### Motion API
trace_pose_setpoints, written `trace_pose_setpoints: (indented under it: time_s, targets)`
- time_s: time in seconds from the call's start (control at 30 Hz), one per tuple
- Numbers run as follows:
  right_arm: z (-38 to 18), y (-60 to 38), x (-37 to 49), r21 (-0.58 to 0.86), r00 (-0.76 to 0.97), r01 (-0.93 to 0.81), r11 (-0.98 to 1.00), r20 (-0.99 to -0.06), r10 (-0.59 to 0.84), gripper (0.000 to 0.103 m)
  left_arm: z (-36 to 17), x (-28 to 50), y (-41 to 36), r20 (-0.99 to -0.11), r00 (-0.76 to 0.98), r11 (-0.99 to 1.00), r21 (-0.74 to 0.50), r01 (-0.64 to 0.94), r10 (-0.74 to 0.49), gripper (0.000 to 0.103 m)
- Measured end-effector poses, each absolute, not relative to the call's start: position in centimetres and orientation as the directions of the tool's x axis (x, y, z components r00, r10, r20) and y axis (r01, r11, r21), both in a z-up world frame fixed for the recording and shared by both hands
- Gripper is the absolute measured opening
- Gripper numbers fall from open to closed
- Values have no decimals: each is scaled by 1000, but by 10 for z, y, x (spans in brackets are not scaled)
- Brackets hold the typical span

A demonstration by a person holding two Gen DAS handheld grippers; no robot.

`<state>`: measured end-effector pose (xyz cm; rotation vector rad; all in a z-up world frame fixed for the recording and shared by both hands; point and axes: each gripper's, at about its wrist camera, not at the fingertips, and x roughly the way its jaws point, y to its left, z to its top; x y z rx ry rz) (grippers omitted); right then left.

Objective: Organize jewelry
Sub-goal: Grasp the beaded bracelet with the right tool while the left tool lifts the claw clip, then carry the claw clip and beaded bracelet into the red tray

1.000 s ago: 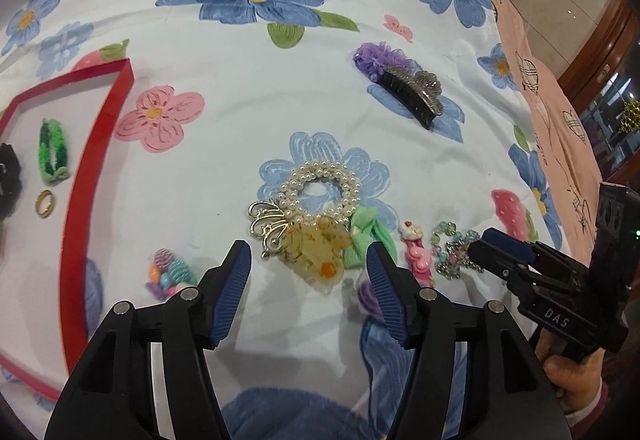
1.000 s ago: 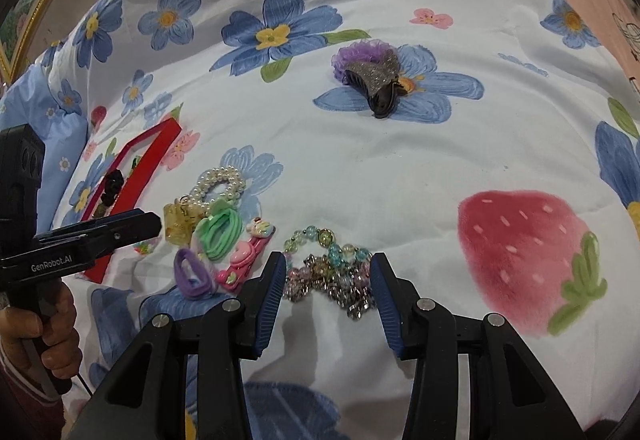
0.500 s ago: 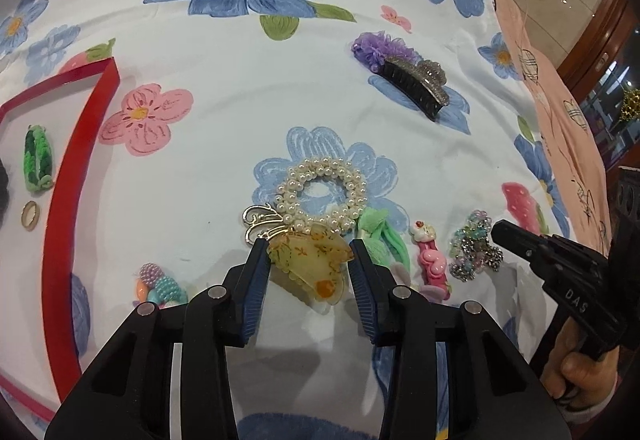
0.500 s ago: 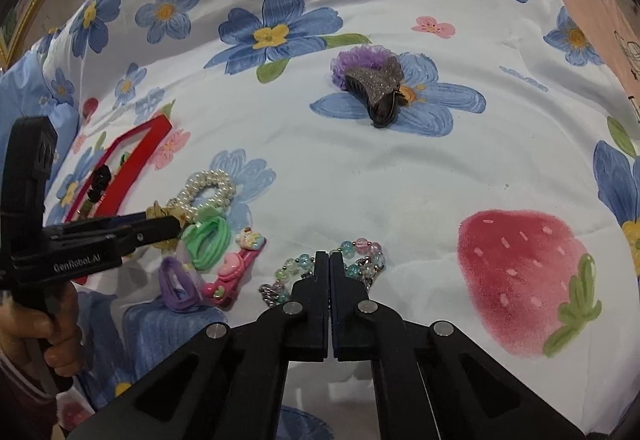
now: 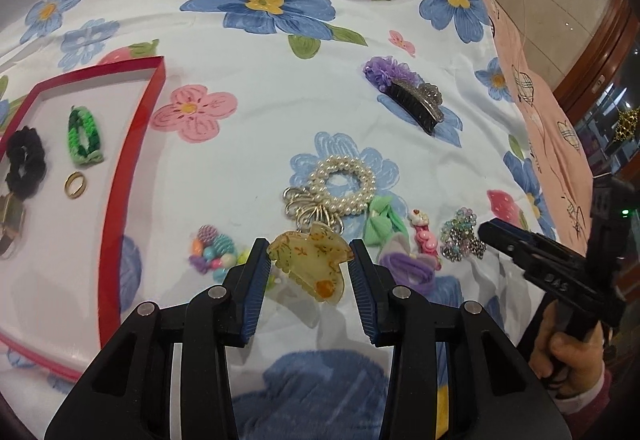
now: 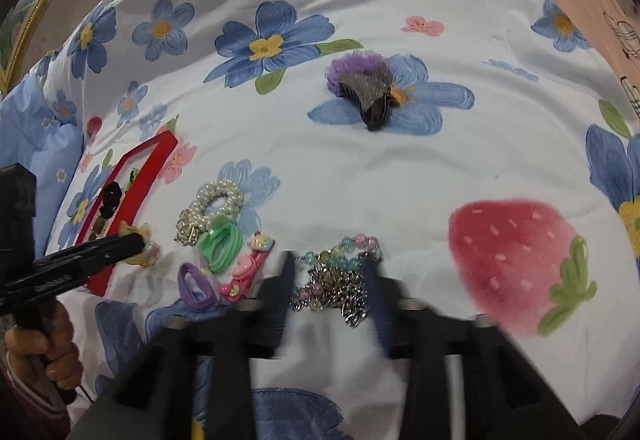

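My left gripper (image 5: pixel 307 260) is shut on a translucent yellow claw clip (image 5: pixel 310 261) and holds it just above the flowered cloth. A red-rimmed tray (image 5: pixel 132 144) at the left holds a green band (image 5: pixel 82 136), a black scrunchie (image 5: pixel 25 162) and a gold ring (image 5: pixel 75 185). My right gripper (image 6: pixel 330 280) is blurred and open, its fingers on either side of a beaded bracelet heap (image 6: pixel 336 280) lying on the cloth. A pearl bracelet (image 5: pixel 344 186), green hair ties (image 6: pixel 220 246), a pink clip (image 6: pixel 248 272) and a purple tie (image 6: pixel 196 286) lie between the grippers.
A black glitter claw clip on a purple scrunchie (image 5: pixel 408 96) lies farther back on the cloth. A cluster of colored beads (image 5: pixel 214 254) lies beside the tray. A pink cloth (image 5: pixel 552 112) covers the right edge. The other hand's gripper (image 5: pixel 552 272) shows at right.
My left gripper closed on the yellow clip and lifted it toward the tray side. My right gripper shut near the beaded bracelet, then opened again around it.
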<state>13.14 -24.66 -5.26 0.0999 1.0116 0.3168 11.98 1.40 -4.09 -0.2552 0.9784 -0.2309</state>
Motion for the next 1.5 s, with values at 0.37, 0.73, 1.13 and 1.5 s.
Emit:
trace_pose_setpoints:
  time_s: [0.37, 0.73, 1.13, 1.5]
  targets:
    - [-72, -242, 137, 180, 483, -204, 962, -836, 259, 11, -39, 108, 21, -785, 542, 947, -315, 68, -300, 38]
    - [-17, -242, 127, 276, 570, -240, 931, -736, 365, 11, -14, 84, 50, -747, 604, 946, -323, 37, -278, 38]
    - [3, -157, 117, 308, 510, -415, 856, -701, 499, 11, -1, 51, 110, -724, 661, 945, -320, -68, -197, 38]
    - [0, -70, 114, 349, 408, -545, 763, -684, 605, 11, -7, 33, 171, -732, 673, 931, -313, -188, -110, 38]
